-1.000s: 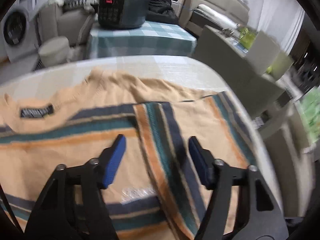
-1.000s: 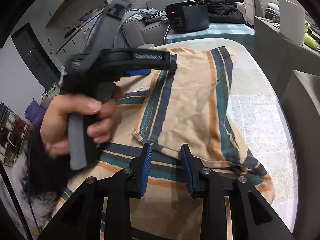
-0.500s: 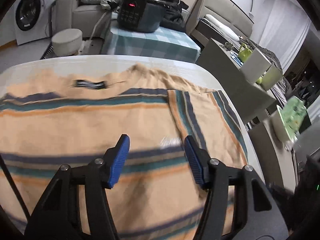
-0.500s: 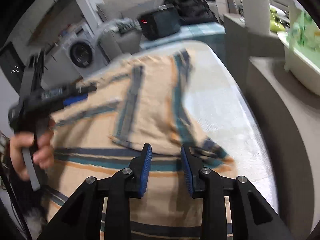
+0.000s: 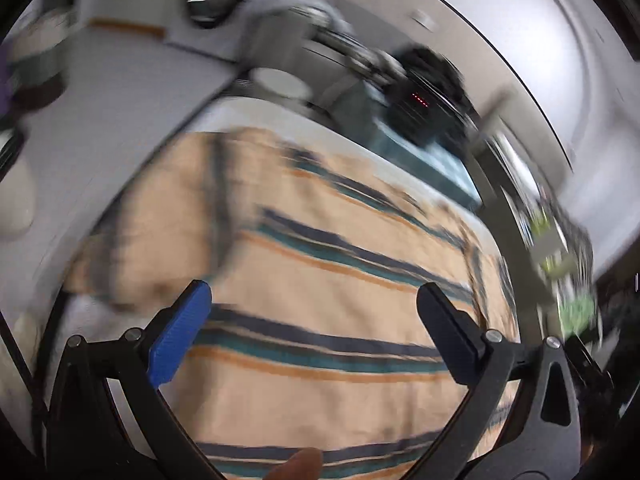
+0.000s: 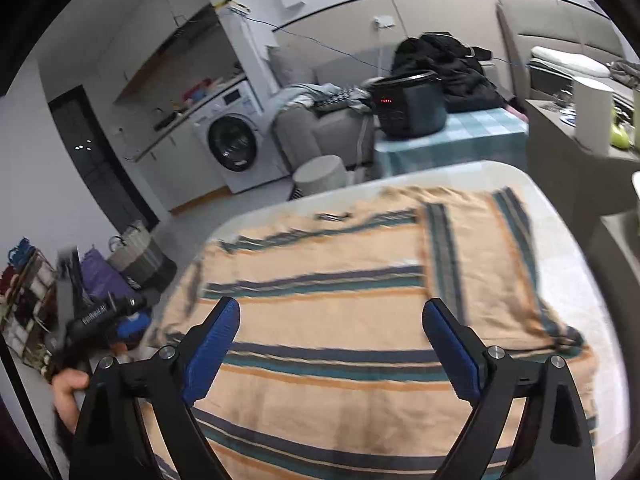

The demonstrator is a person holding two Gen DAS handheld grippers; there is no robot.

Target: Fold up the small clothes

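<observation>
A peach knit top [image 6: 340, 320] with navy, teal and orange stripes lies spread on the white table [image 6: 568, 248]. Its right sleeve [image 6: 480, 256] is folded inward over the body. My right gripper [image 6: 332, 312] hovers above the garment's lower middle, its jaws opening wide with nothing between them. In the blurred left wrist view the same top [image 5: 320, 280] fills the centre, and my left gripper [image 5: 312, 292] hangs over it, jaws opening wide and empty. In the right wrist view, the left gripper [image 6: 100, 312] appears off the table's left edge, held by a hand [image 6: 68, 388].
Behind the table stand a checked side table [image 6: 452, 140] with a dark cooker [image 6: 408, 104], a grey sofa with clothes, a round stool [image 6: 320, 176] and a washing machine [image 6: 232, 140]. A grey counter [image 6: 580, 160] runs along the right. Bags and baskets [image 6: 132, 256] sit on the floor left.
Both grippers have opened wide. The left gripper swung away to the table's left side and rolled. The right gripper rose and pulled back from the folded sleeve.
</observation>
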